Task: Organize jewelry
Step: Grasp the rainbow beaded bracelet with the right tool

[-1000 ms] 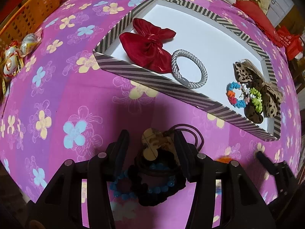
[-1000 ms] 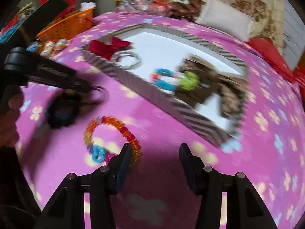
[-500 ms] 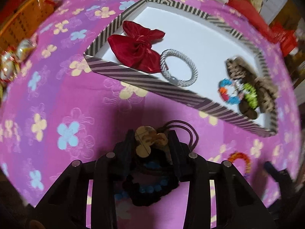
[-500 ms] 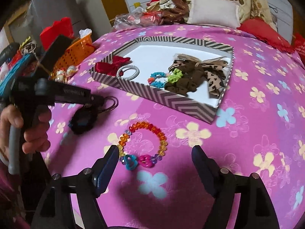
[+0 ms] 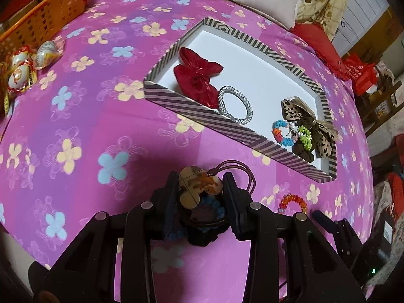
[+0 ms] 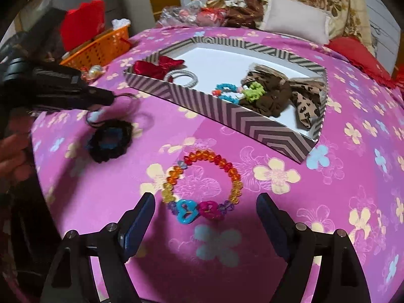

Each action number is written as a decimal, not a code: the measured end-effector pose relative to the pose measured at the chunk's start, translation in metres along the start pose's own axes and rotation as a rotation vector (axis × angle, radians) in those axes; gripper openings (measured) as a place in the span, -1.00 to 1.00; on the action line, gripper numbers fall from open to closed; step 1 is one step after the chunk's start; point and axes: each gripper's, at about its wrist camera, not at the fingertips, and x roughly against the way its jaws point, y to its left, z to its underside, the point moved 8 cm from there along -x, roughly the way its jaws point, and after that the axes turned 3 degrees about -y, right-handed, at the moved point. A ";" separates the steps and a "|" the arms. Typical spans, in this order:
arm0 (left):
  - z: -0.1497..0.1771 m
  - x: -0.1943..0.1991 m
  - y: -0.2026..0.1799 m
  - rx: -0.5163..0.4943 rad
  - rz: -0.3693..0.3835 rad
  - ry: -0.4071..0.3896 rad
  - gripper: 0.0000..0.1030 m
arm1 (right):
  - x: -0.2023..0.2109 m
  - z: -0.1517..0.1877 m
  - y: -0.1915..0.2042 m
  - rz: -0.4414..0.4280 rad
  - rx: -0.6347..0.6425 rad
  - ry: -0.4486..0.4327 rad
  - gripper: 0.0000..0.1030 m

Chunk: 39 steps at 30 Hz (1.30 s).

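My left gripper (image 5: 200,185) is shut on a hair tie with a tortoiseshell flower charm (image 5: 199,183) and brown elastic loops, lifted above a black and blue scrunchie (image 6: 111,140) on the pink floral cloth. My right gripper (image 6: 205,217) is open, its fingers on either side of an orange and red bead bracelet (image 6: 204,179) with blue and pink hearts. The striped tray (image 5: 219,120) holds a red bow (image 5: 197,78), a silver band (image 5: 236,104), a colourful bracelet (image 5: 290,132) and a leopard bow (image 5: 310,123).
An orange basket (image 5: 43,17) and wrapped sweets (image 5: 22,68) lie at the far left. Pillows (image 6: 295,17) and red cushions (image 5: 318,43) sit behind the tray. The cloth's edge drops off near both grippers.
My left gripper has closed on the flower-charm hair tie and raised it. My right gripper has swung in and settled over the bead bracelet, jaws wider apart.
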 end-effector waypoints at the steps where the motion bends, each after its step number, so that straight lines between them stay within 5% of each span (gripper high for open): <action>1: 0.001 0.001 0.001 -0.001 -0.001 0.000 -0.33 | 0.001 -0.001 0.000 0.000 -0.002 -0.012 0.57; 5: 0.003 0.002 0.002 -0.005 -0.008 0.003 -0.33 | 0.001 0.004 0.002 0.058 0.051 -0.017 0.46; 10: 0.003 0.006 0.001 -0.006 -0.010 -0.006 -0.33 | 0.009 0.008 0.003 0.063 0.079 -0.038 -0.45; 23: -0.001 0.027 -0.001 -0.016 -0.023 -0.038 -0.33 | 0.029 0.003 0.014 -0.035 0.043 -0.054 -0.84; 32: 0.003 0.029 0.000 -0.015 -0.027 -0.034 -0.33 | 0.031 0.023 0.021 -0.051 0.087 -0.019 -0.81; 33: 0.004 0.029 -0.001 -0.017 -0.027 -0.033 -0.33 | 0.033 0.026 0.020 -0.040 0.087 -0.018 -0.55; 34: 0.005 0.029 0.000 -0.018 -0.029 -0.032 -0.33 | 0.035 0.028 0.019 -0.038 0.083 -0.021 0.05; 35: 0.005 0.029 0.000 -0.019 -0.030 -0.031 -0.33 | 0.038 0.030 0.019 -0.037 0.083 -0.029 0.30; 36: 0.005 0.028 0.000 -0.020 -0.031 -0.031 -0.33 | 0.041 0.032 0.019 -0.027 0.089 -0.045 0.47; 39: 0.005 0.028 0.000 -0.019 -0.031 -0.029 -0.33 | 0.042 0.041 0.018 -0.004 0.109 -0.041 0.46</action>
